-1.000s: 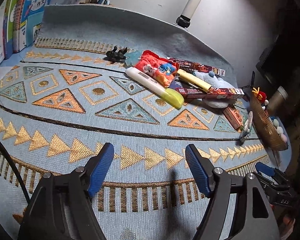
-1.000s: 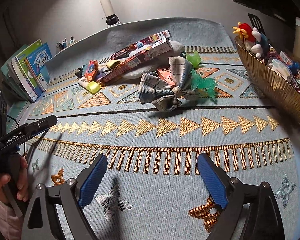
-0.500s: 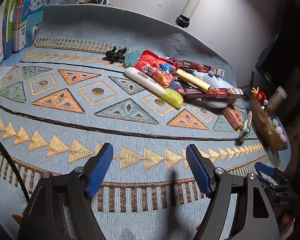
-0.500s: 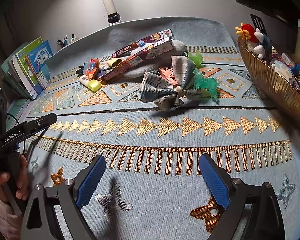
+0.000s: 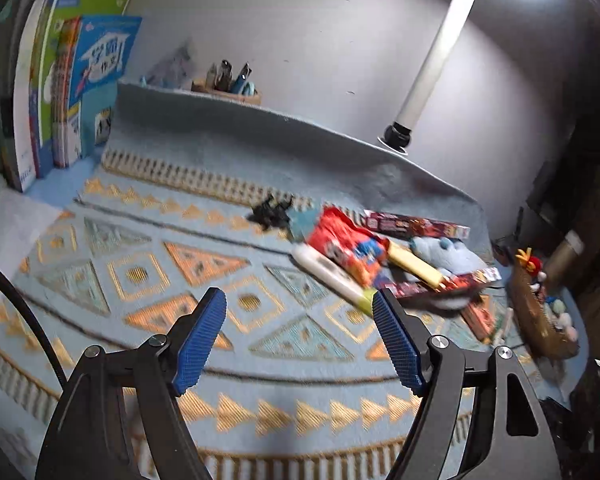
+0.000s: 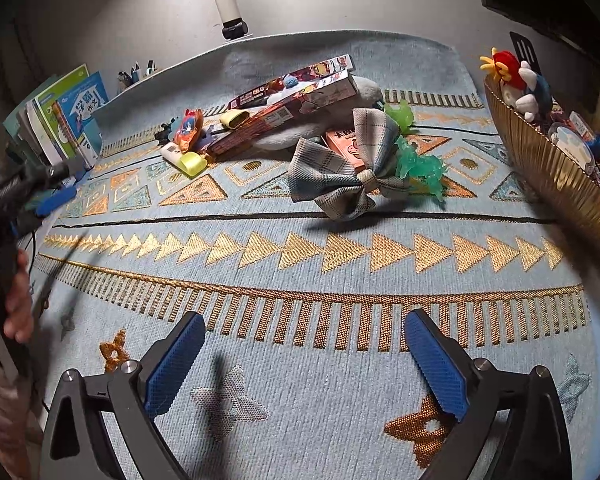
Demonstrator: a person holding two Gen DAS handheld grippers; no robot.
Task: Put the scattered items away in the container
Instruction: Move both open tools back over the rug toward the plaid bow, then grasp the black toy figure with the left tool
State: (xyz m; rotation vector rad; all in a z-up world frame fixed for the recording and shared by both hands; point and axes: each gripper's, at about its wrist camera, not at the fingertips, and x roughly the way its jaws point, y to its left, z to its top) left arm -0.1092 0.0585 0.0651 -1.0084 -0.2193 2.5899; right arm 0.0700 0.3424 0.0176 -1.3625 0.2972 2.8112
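A heap of scattered items lies on the patterned blue cloth: a plaid bow [image 6: 338, 174], green spiky toys [image 6: 418, 166], long red boxes [image 6: 296, 98], a white and yellow marker [image 6: 182, 158], a red snack bag [image 5: 350, 250] and a small black toy [image 5: 270, 214]. The gold ribbed basket [image 6: 556, 172] at the right edge holds a plush and other small things. My right gripper [image 6: 304, 354] hovers over bare cloth in front of the bow, its jaws opening with nothing between them. My left gripper [image 5: 298, 334] is open and empty, short of the marker [image 5: 332, 280].
Books [image 5: 60, 92] stand at the far left, with a pen holder [image 5: 228, 86] behind the cloth's raised back edge. A lamp post [image 5: 432, 64] rises at the back wall. A hand [image 6: 14, 300] holds the other gripper's handle at the left of the right wrist view.
My left gripper has risen and moved toward the heap, so the books and wall fill more of its view. My right gripper's jaws have spread wider while it stays in place.
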